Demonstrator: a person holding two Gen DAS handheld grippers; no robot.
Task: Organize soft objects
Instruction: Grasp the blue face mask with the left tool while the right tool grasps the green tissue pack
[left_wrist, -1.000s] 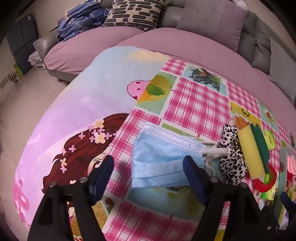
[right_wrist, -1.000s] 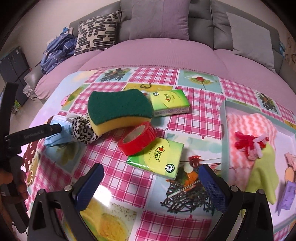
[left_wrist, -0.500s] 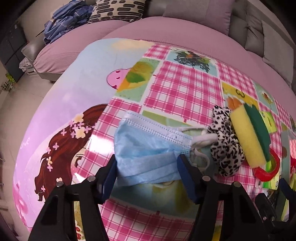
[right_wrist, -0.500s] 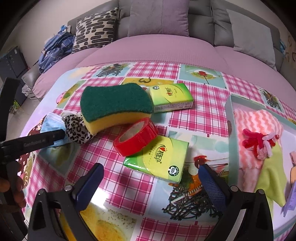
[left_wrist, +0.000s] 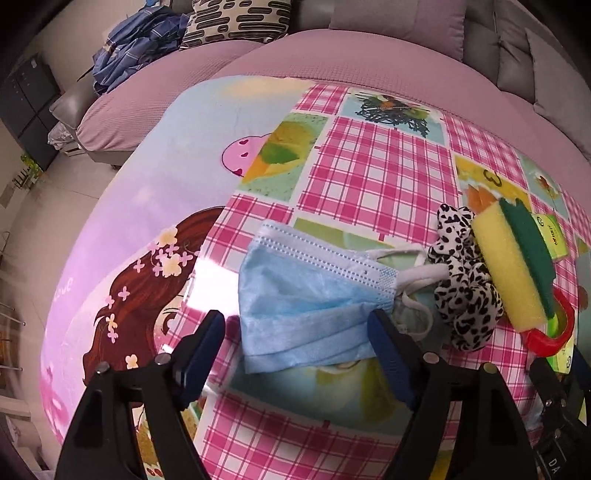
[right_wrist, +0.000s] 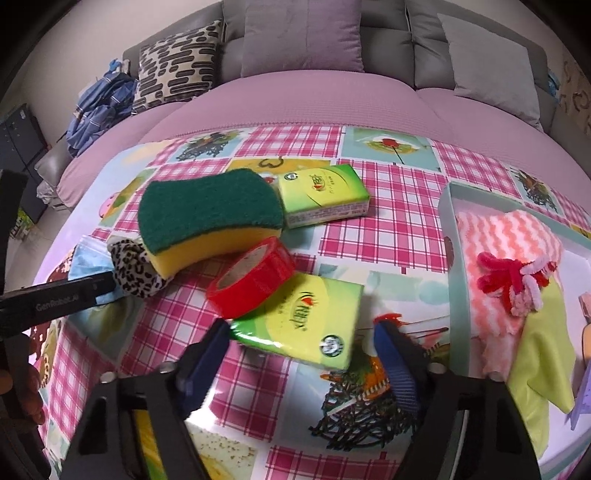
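Observation:
A blue face mask (left_wrist: 310, 299) lies flat on the patterned tablecloth. My left gripper (left_wrist: 295, 332) hangs over its near edge with a finger on either side, jaws opening, pads not pressing. A leopard scrunchie (left_wrist: 465, 284) and a yellow-green sponge (left_wrist: 513, 266) sit to its right. In the right wrist view a green tissue pack (right_wrist: 299, 325) lies between the fingers of my right gripper (right_wrist: 301, 343). Its jaws are closing, with a gap still showing at the right pad. A red tape roll (right_wrist: 251, 280) leans on that pack.
A second tissue pack (right_wrist: 325, 195) lies behind the sponge (right_wrist: 207, 218). At the right a pale tray (right_wrist: 452, 258) holds a pink cloth (right_wrist: 506, 240), a red fuzzy toy (right_wrist: 509, 277) and a yellow cloth (right_wrist: 546, 350). A purple sofa (right_wrist: 295, 99) with cushions runs behind; the table drops off at left.
The left fingers narrowed toward the mask's sides, then spread again. The right fingers, wide apart before, have come inward around the green tissue pack, which now looks nearer.

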